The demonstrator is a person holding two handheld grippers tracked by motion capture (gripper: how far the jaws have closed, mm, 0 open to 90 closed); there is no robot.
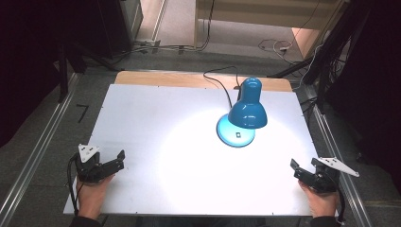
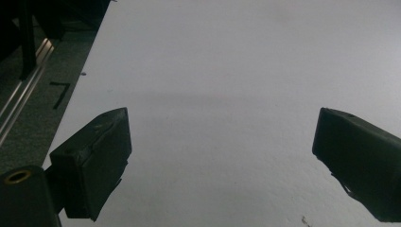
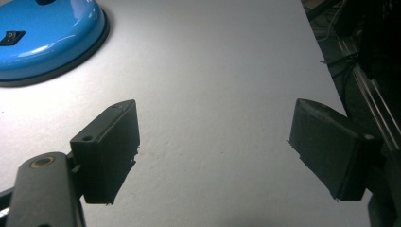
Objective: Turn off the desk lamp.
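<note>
1. Dark surroundings frame a white table [image 1: 156, 118] with a wooden strip along its far edge; grey floor, metal rails and loose cables lie beyond it; a pool of light falls on the middle of the tabletop.
2. One blue desk lamp [image 1: 246, 111] stands right of centre toward the far side, lit; its round base [image 3: 45, 38] rests flat on the table, the shade tilts down over it, and its black cord [image 1: 220, 80] runs off the far edge; the right gripper is the nearer of the two to it, though both are well apart from it.
3. Handling, as a judgement: the lamp looks rigid and glossy, so likely slippery on the enamel; the base seems weighted and the top lighter, so it should slide rather than tip if pushed low; the shade may be warm; the neck between shade and base looks the surest place to grasp, the rim of the base the second; the small black switch [image 1: 238, 135] on the base wants only a light press.
4. Left gripper [image 1: 118, 158]: jaws spread wide, nothing between them, resting near the left front corner.
5. Right gripper [image 1: 297, 169]: jaws likewise released and empty, near the right front corner.
6. Count: one lamp, one cord, one switch, two grippers, two hands.
</note>
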